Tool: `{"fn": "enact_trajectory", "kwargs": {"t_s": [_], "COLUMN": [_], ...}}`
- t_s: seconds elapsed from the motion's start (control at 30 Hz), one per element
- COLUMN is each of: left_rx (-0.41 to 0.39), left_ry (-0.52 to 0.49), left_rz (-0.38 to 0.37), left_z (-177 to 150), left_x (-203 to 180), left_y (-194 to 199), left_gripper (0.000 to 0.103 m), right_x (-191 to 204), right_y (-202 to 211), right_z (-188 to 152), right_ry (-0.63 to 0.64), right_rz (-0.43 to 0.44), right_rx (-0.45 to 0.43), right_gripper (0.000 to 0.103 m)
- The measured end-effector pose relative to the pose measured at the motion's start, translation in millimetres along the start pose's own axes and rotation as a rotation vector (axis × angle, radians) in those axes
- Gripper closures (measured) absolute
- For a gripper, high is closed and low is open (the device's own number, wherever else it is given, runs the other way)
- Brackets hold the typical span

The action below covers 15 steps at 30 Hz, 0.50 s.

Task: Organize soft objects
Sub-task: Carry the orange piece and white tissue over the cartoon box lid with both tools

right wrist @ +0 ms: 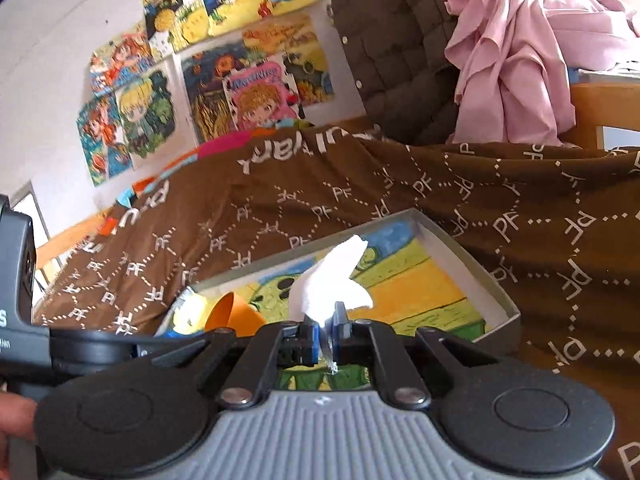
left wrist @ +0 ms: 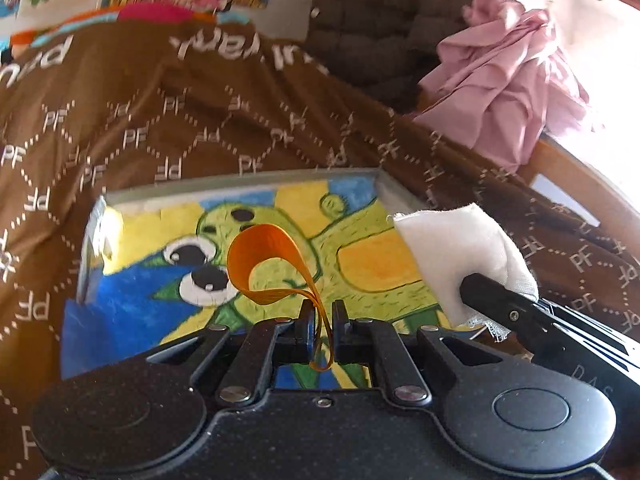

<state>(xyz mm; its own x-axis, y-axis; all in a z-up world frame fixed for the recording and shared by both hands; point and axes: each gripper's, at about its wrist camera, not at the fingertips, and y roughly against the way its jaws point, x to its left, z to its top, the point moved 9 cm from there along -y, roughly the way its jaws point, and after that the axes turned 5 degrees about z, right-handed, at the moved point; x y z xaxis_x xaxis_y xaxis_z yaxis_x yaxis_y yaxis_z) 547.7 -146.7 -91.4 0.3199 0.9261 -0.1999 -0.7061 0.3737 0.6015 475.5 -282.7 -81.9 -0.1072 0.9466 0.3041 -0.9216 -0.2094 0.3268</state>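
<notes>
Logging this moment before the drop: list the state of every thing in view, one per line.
left tool: shut on orange band
orange band: looped, held above the box
right tool: shut on white cloth
white cloth: bunched, held above the box
box: open, lying on brown blanket
brown blanket: spread, wrinkled
pink cloth: crumpled heap

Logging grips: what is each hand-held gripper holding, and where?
Left hand-held gripper pinches the orange ribbon loop at its ends; right hand-held gripper pinches the white cloth near its lower edge.

Left tongs (left wrist: 322,320) pinched closed; right tongs (right wrist: 325,330) pinched closed, side by side.
</notes>
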Motion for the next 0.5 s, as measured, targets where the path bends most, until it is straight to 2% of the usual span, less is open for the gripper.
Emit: {"fn": "enact_trajectory", "kwargs": {"t_s": [0.23,0.4,0.5], "left_rx": [0.082,0.083,0.086], "left_ry": [0.002,0.011,0.018], "left_rz": [0.042,0.036,0.031], "left_z": [-18.0,-21.9,-22.6], "left_x": [8.6,12.8,12.3], "left_y": [-19.8,-21.3,-20.7], "left_gripper": [0.094,0.092,0.089], "right_x": [-1.6,-5.4,-5.9], "right_y": [-9.3,-11.4,-12.5], "right_z": [-10.2,-12.6,-12.9], "right_ry": [0.002,-0.029,-0.034], "right_rz": [-0.028,-0.015,-0.018], "right_rx": [0.074,0.11,0.119], "right_gripper": [0.096,0.095,0.089]}}
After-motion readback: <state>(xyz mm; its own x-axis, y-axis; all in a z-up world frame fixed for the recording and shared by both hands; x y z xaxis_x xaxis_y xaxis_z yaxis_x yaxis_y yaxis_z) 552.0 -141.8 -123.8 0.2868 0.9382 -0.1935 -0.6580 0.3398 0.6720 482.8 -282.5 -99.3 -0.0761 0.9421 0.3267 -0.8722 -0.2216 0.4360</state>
